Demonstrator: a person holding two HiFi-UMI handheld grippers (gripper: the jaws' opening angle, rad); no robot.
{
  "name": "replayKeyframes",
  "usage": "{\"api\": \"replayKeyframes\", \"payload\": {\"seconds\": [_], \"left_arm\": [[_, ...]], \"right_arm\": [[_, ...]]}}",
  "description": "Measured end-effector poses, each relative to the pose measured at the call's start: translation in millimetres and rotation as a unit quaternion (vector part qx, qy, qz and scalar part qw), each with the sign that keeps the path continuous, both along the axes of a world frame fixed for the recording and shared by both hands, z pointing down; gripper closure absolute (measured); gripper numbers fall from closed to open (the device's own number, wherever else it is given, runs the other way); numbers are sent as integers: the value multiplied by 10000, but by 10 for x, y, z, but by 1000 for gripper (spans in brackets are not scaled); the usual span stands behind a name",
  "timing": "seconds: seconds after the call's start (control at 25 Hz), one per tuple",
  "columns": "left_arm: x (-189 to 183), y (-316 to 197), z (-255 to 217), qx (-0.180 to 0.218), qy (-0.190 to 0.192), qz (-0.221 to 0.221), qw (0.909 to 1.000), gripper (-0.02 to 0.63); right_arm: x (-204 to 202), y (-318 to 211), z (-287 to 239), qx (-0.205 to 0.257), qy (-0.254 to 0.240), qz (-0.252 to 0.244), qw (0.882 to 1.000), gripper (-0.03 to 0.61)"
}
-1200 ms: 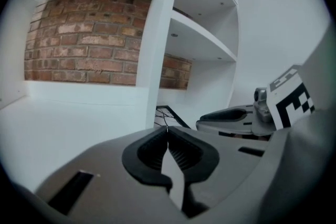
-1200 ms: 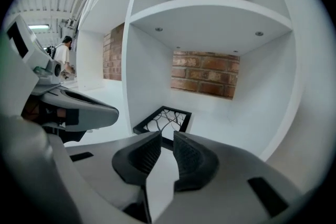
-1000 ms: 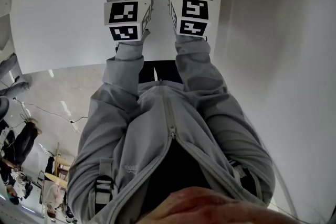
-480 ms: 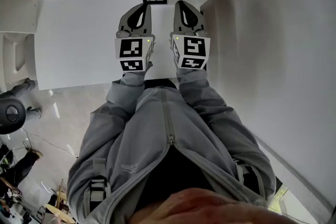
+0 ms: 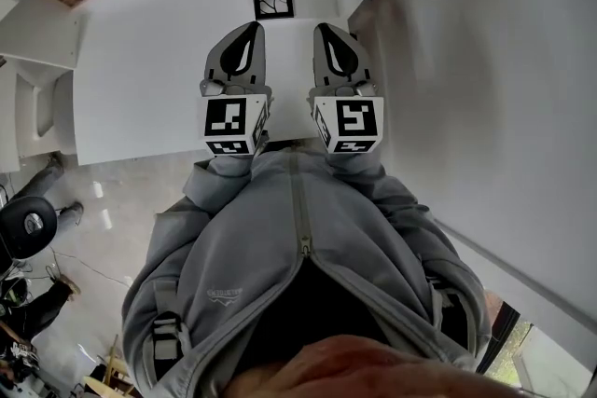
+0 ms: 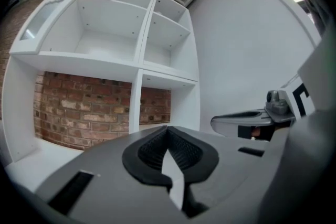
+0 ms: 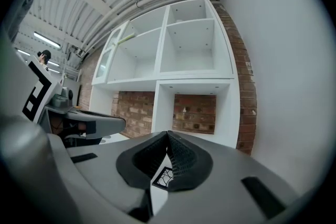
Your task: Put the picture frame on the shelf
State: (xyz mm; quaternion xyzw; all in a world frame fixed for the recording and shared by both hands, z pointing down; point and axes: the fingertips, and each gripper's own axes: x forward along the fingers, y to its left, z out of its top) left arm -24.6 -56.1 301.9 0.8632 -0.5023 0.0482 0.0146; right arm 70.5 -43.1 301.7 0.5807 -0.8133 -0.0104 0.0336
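Both tongs are fully closed with nothing between them: left tongs [image 5: 248, 28] and right tongs [image 5: 326, 28] hang side by side, facing the white shelf [image 7: 194, 78]. The picture frame [image 5: 273, 0] stands upright in a lower compartment, apart from both.

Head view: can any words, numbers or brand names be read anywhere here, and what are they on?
No text here can be read.
Chest logo on the grey jacket: too small to read.
Marker cubes: black-and-white square patterns, no letters or numbers.
Picture frame: a branching line drawing, no words.
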Motion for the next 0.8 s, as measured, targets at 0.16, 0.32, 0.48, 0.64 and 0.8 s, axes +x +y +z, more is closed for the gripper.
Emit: {"api": "replayKeyframes", "payload": {"seconds": [0.16,0.32,0.48,0.64,0.8], "left_arm": [[6,149,-95,59,21,38,10000,606],[26,214,-46,38,-15,41,10000,606],[14,235,-68,55,-35,94,9999,606],[27,256,-78,13,-70,136,9999,606],[16,268,-88,62,-33,114,9999,606]], "right_arm": [[49,103,-106,65,-66,30,10000,551],[85,135,-75,21,-119,25,9999,551],[21,174,-87,5,-126,3,9999,551],[-7,181,-106,20,-85,-35,10000,551],[4,197,-97,-4,-87,-31,10000,551]]}}
